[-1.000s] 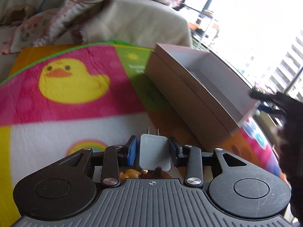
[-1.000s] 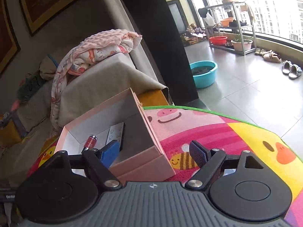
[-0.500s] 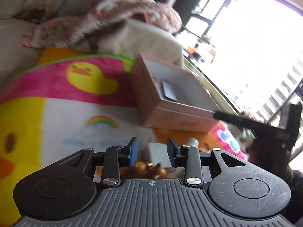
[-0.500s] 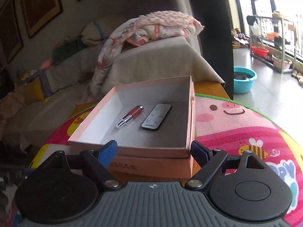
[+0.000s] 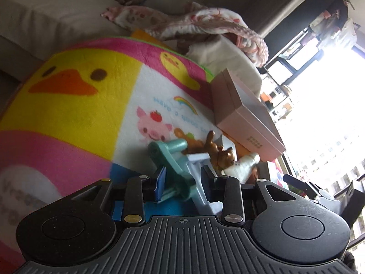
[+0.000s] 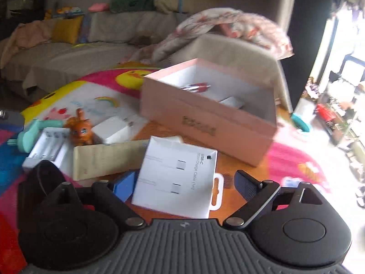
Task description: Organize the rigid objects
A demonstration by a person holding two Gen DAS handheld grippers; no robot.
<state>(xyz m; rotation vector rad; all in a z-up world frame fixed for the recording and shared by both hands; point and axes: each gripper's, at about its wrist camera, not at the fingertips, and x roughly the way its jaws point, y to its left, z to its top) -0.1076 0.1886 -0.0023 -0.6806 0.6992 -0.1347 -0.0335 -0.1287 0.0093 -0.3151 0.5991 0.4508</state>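
Note:
My left gripper (image 5: 182, 180) hangs low over a pile on the play mat, its jaws opening. A teal handled tool (image 5: 168, 157) and a white battery charger (image 5: 198, 162) lie between the fingers, and the pads do not press on them. A brown toy dog (image 5: 219, 153) and a white bottle (image 5: 241, 162) lie just beyond. My right gripper (image 6: 186, 186) is wide and still opening, with a white cable box (image 6: 178, 175) lying between its fingers, not gripped. The open pink box (image 6: 205, 118) stands behind, holding a red tube (image 6: 196, 86) and a remote (image 6: 230, 101).
A white plug adapter (image 6: 111, 129) and a flat beige carton (image 6: 107, 157) lie on the mat (image 6: 292, 159) left of the cable box. A covered sofa (image 6: 68, 54) and a draped blanket (image 6: 228, 22) rise behind the pink box.
Both views have swung and rolled from the pink box to the pile of loose items. The right jaws have spread wider. The left fingers have moved from over the white adapter to over the teal tool.

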